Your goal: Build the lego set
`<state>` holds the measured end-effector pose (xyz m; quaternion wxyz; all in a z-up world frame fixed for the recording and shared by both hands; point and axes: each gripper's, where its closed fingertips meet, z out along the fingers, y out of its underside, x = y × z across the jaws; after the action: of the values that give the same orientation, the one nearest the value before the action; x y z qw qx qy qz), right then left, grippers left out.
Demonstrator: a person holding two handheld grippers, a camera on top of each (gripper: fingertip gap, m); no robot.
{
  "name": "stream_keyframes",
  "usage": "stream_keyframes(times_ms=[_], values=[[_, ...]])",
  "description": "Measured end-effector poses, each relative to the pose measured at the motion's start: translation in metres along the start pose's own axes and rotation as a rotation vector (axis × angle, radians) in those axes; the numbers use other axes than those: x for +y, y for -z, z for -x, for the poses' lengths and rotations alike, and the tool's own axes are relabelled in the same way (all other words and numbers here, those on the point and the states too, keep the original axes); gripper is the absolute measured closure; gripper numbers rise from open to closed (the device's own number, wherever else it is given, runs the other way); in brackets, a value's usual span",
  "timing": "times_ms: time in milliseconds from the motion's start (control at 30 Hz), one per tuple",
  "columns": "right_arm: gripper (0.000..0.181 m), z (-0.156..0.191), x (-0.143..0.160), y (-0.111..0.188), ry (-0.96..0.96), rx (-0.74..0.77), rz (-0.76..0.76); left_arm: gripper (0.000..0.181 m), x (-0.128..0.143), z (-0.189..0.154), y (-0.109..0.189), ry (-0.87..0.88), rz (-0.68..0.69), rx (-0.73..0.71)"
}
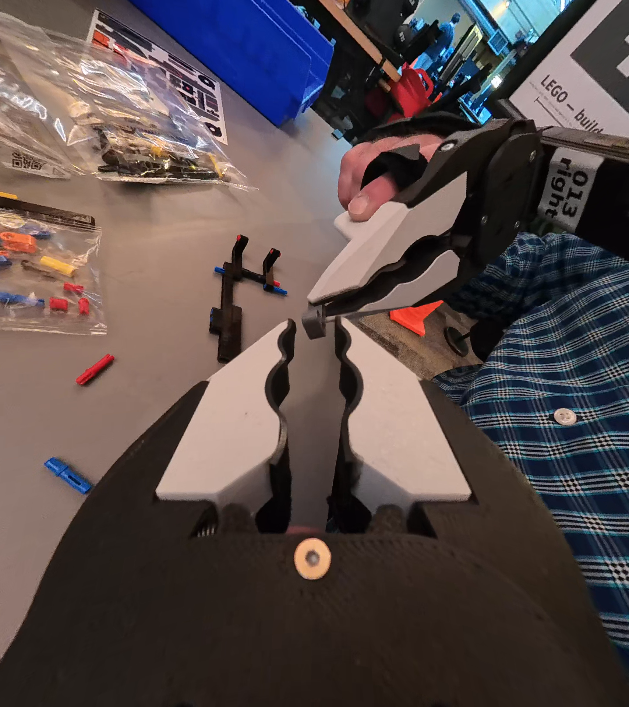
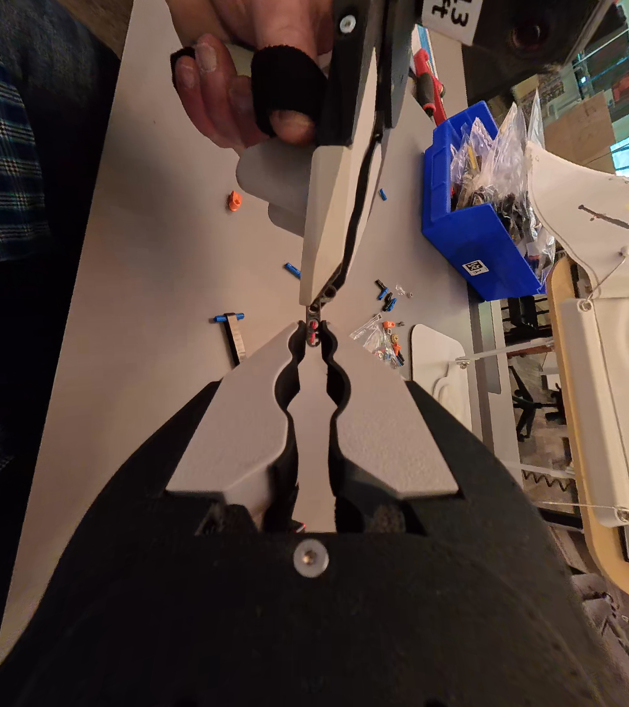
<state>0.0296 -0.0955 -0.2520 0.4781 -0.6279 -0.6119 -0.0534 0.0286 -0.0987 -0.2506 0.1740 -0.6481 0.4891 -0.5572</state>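
Left gripper (image 1: 314,325) parted, right gripper (image 2: 312,325) pinched (tips nearly meeting).

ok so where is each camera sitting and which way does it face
Left wrist: on the left gripper, facing along its fingers over the table at the right gripper; right hand and shirt show.
Right wrist: on the right gripper, facing back at the left gripper; left hand and shirt show.
Shared: both grippers, tips meeting at one piece, and the table.
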Motion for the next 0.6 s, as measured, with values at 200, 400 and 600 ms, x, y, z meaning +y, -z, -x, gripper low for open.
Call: stream_keyframes(times_ms=[200,400,600], values=[[0.176,-0.001,-0.002,-0.002,0.010,-0.004,-0.002,0.174,-0.002,-0.002,0.000,-0.016,-0.014,-0.013],[0.159,0.004,0.000,-0.006,-0.063,-0.076,0.015,0.176,0.003,0.003,0.004,-0.064,0.000,-0.073],[0.154,0.009,0.002,-0.004,-0.137,-0.140,0.013,0.176,0.011,0.007,0.009,-0.132,0.033,-0.155]])
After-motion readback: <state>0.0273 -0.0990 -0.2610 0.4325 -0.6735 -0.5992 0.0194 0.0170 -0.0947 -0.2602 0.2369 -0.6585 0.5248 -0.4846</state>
